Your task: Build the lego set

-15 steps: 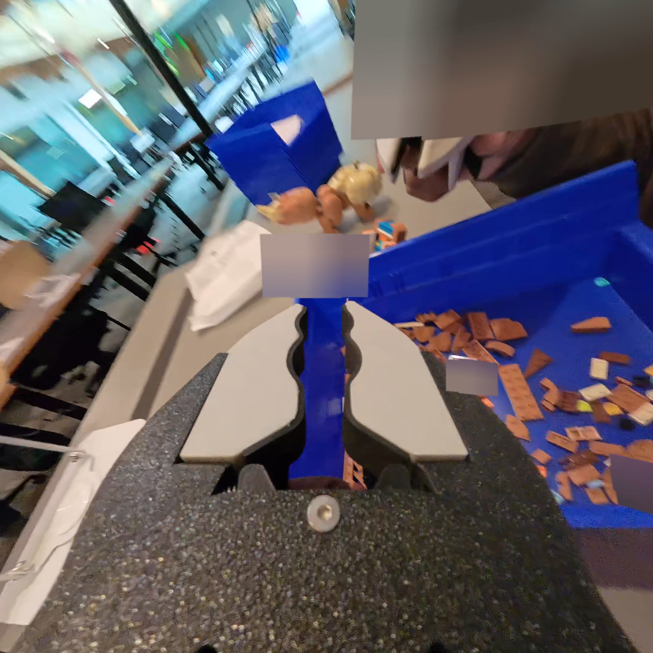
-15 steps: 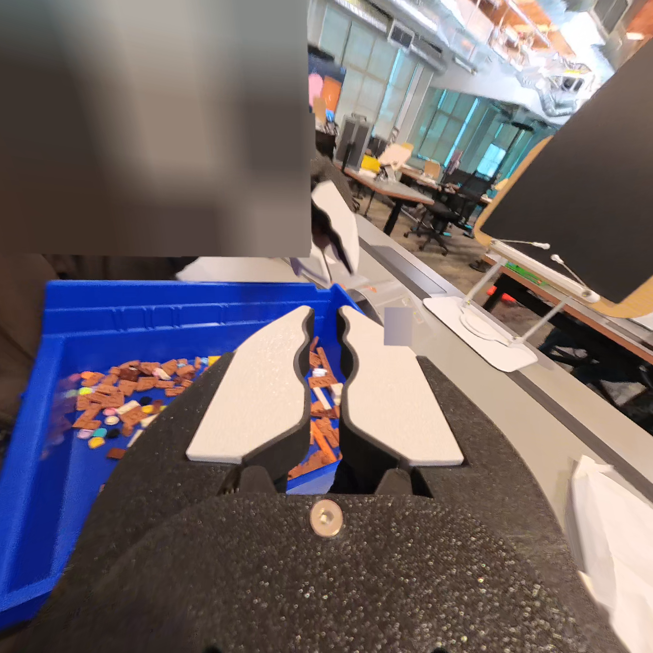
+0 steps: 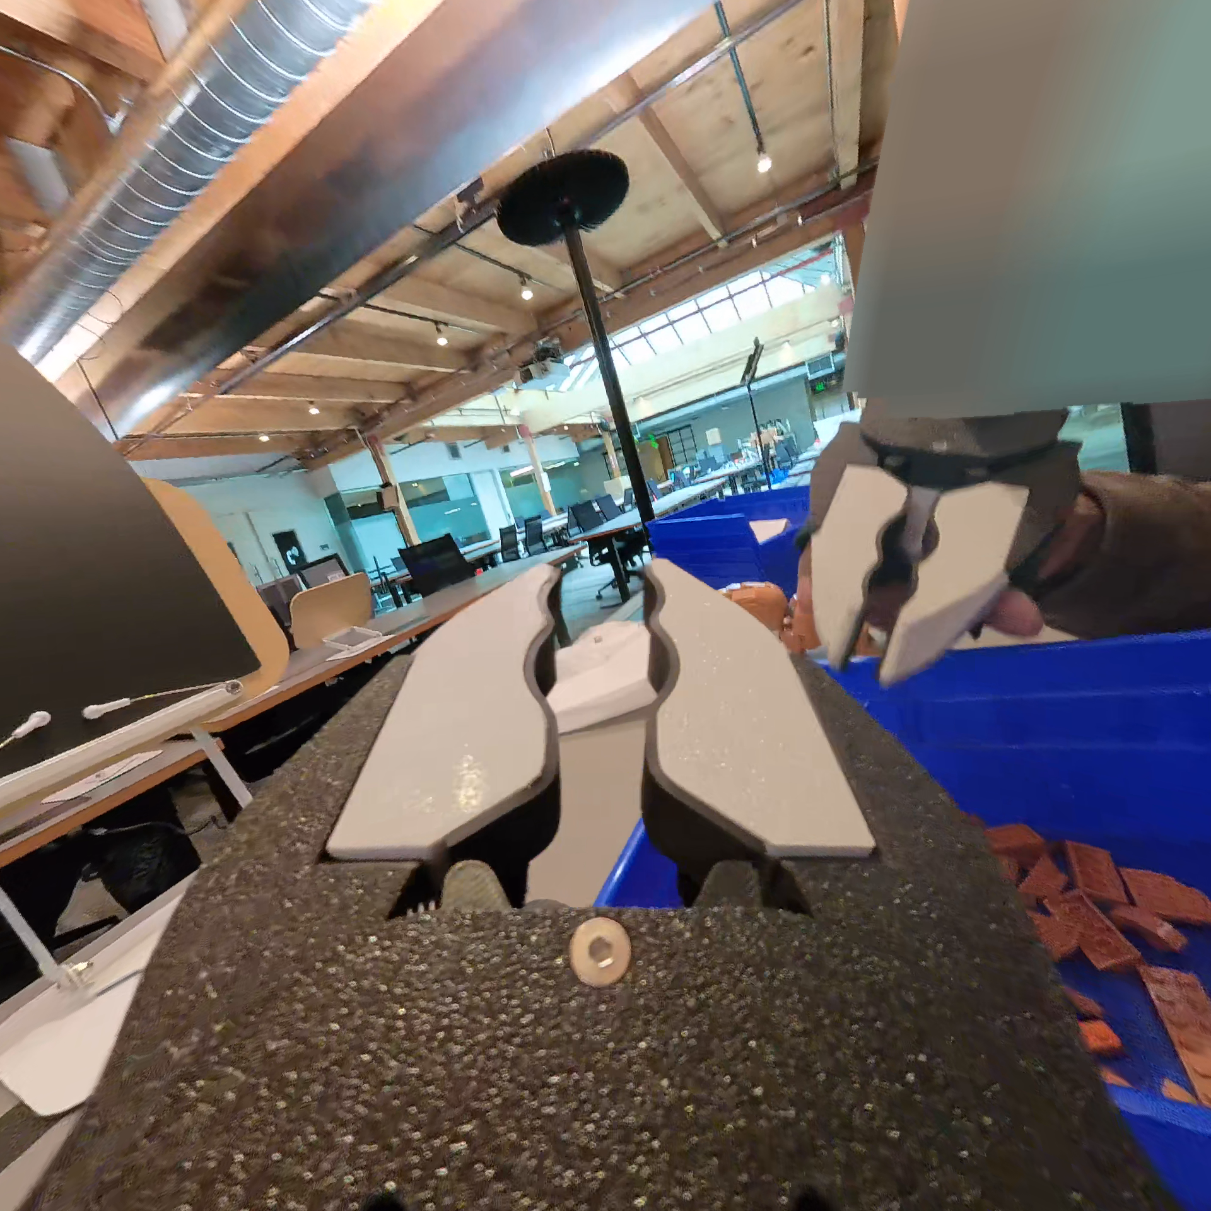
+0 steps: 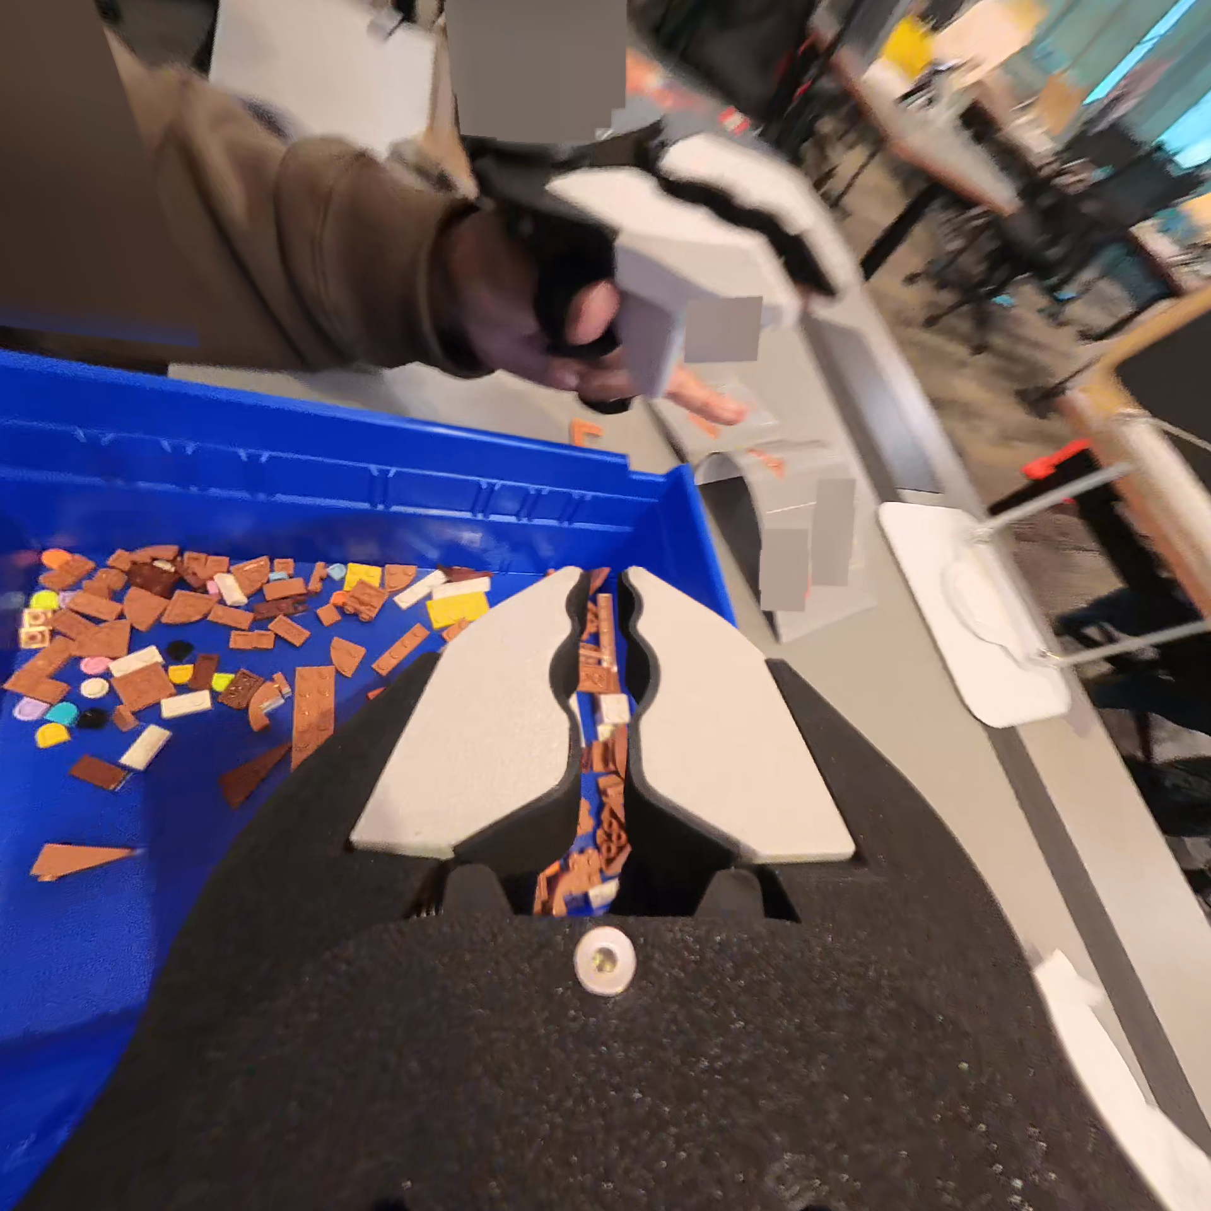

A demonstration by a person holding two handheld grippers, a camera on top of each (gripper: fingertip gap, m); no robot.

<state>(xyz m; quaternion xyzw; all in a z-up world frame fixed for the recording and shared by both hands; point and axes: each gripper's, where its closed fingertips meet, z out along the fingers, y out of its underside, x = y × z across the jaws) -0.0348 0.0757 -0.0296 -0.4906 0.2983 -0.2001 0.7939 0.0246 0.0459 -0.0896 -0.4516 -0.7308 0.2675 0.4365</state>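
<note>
A blue bin (image 4: 327, 459) holds several loose lego pieces (image 4: 164, 629), mostly brown plates with a few white, yellow and pastel ones. My right gripper (image 4: 601, 576) hangs over the bin's right end, its jaws a narrow gap apart with nothing between them. In the left wrist view it (image 3: 862, 672) points down over the bin's far wall (image 3: 1048, 721). My left gripper (image 3: 599, 576) is open and empty, raised and aimed out at the room. It also shows in the right wrist view (image 4: 812, 288), held beyond the bin. A brown lego figure (image 3: 753, 596) stands behind the bin.
A second blue bin (image 3: 708, 544) stands farther back. White papers (image 3: 596, 675) lie on the grey table (image 4: 819, 721). A small orange piece (image 4: 583, 429) lies beside the bin. A white stand base (image 4: 970, 603) sits at the table's right edge, and a black panel (image 3: 98, 557) to the left. Some 9 centimetres of space lies between my two pairs of fingers.
My left gripper has tilted up from the bin toward the room and ceiling, jaws slightly wider. My right gripper has tipped down over the bin's pieces.
</note>
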